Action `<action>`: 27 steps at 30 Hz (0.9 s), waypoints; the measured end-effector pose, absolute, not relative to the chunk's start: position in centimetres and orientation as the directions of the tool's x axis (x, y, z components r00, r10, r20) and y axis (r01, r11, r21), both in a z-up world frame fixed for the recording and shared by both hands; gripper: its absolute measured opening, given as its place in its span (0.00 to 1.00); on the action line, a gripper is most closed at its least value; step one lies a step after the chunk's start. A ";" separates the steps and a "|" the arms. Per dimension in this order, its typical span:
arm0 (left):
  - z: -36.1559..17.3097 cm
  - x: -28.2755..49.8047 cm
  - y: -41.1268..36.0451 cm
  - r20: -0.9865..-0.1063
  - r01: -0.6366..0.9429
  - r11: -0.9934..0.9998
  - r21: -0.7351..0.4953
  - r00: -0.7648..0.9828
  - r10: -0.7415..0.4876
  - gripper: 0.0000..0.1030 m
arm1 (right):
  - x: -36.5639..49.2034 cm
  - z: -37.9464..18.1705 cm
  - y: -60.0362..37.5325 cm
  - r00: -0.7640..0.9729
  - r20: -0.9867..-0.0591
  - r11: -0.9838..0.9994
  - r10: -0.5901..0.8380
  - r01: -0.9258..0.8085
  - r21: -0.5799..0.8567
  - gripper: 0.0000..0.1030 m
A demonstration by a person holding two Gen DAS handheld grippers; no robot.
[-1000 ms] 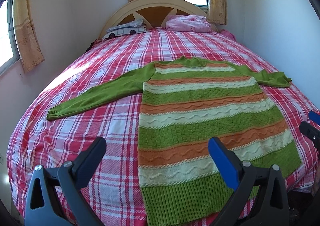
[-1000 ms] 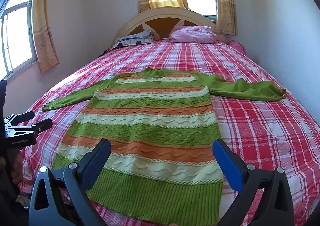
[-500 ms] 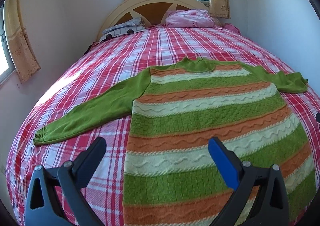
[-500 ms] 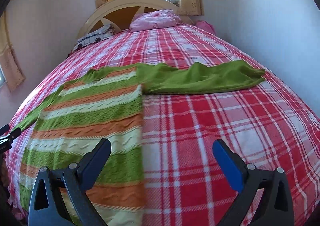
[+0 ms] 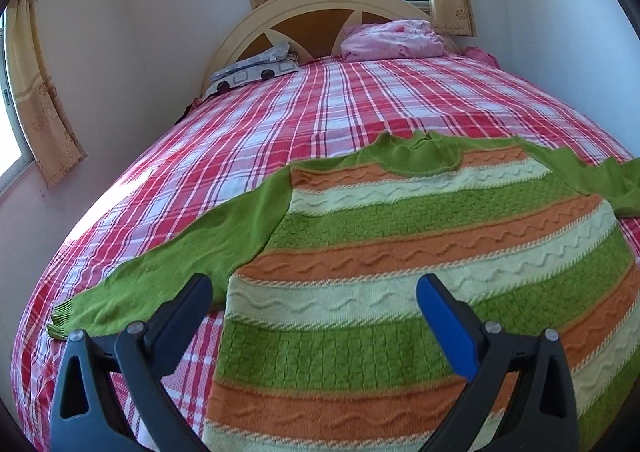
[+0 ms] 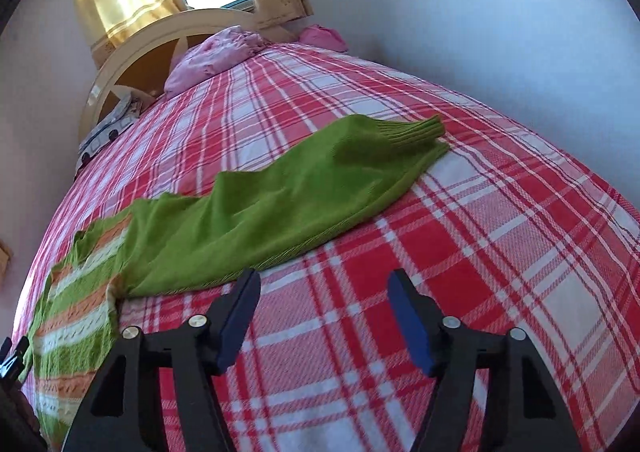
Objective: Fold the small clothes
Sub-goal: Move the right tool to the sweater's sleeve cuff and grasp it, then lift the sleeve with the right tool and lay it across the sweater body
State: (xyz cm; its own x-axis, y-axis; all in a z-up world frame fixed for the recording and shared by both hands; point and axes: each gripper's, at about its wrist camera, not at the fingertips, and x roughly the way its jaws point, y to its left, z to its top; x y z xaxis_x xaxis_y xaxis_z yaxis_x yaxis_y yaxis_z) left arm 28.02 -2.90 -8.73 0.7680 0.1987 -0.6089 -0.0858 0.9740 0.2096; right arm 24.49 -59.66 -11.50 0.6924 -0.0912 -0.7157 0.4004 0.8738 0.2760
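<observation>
Both tongs are hanging empty over the sweater (image 5: 420,252), lying flat on the bed (image 6: 500,252). Left tongs (image 5: 314,292) gaping; right tongs (image 6: 320,284) have been narrowing beside the sleeve (image 6: 280,203). Advise pinching its near edge, both layers.

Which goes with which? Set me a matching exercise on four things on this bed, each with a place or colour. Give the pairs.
Things:
1. sweater sleeve
2. pink pillow
3. folded patterned cloth
4. bedspread

Descriptions:
A. red and white plaid
B. plain green, ribbed cuff
C. by the headboard, below the window
D. grey and white, at the headboard's other end

Pairs: 1-B, 2-C, 3-D, 4-A
</observation>
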 end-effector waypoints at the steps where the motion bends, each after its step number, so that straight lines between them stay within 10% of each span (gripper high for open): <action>1: -8.8 28.4 -2.9 -0.604 -0.091 0.973 0.212 0.770 0.204 1.00 | 24.8 -11.7 -60.4 0.687 -0.720 0.865 -0.096 0.415 0.281 0.57; 20: -10.7 32.1 -2.9 -0.636 -0.136 0.966 0.222 0.730 0.249 1.00 | 33.3 -14.0 -71.3 0.631 -0.760 0.750 -0.158 0.577 0.324 0.42; 23: -10.6 32.0 -2.7 -0.641 -0.138 0.968 0.211 0.728 0.244 1.00 | 33.2 -14.0 -71.6 0.645 -0.751 0.745 -0.143 0.570 0.348 0.10; 27: -10.3 31.7 -2.2 -0.644 -0.141 0.972 0.188 0.729 0.231 1.00 | 31.1 -13.4 -71.8 0.699 -0.703 0.721 -0.129 0.553 0.417 0.07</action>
